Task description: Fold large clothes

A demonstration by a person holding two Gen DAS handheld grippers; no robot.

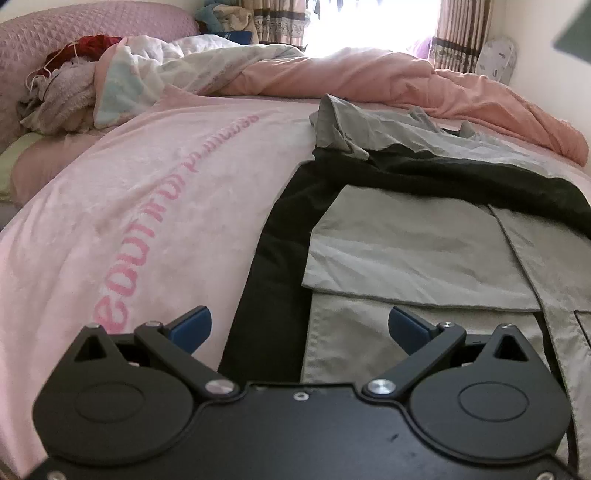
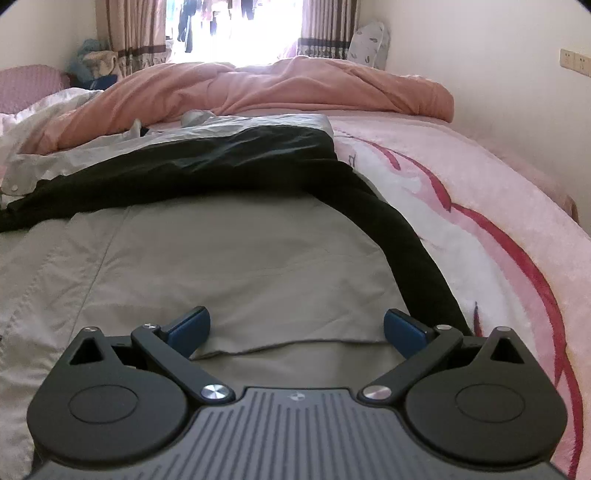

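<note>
Hovering low over the bed, both grippers have their jaws spread wide with nothing between them. The left gripper (image 1: 300,325) sits right over the jacket's left edge, where the black lining (image 1: 273,266) meets a khaki panel, one blue fingertip (image 1: 194,325) over the pink blanket (image 1: 122,206) with the pink lettering. The right gripper (image 2: 297,325) is over the khaki part near the jacket's right edge, close to a fold line in the cloth.

So the jacket (image 2: 229,258) itself, khaki outside and black inside, lies spread flat on the blanket around the middle of the bed, with its sides folded in so a black band arcs around the khaki. Past that band, pale grey fabric with a snap button (image 2: 14,187) bunches up toward the far side.

Further back, a salmon duvet (image 2: 280,88) is heaped along the far edge of the bed. At the bed's far left corner there's a pile of clothes (image 1: 62,92) against the pink headboard (image 1: 92,29). Behind all that: curtains (image 2: 129,33) and a very bright window (image 2: 236,29).
</note>
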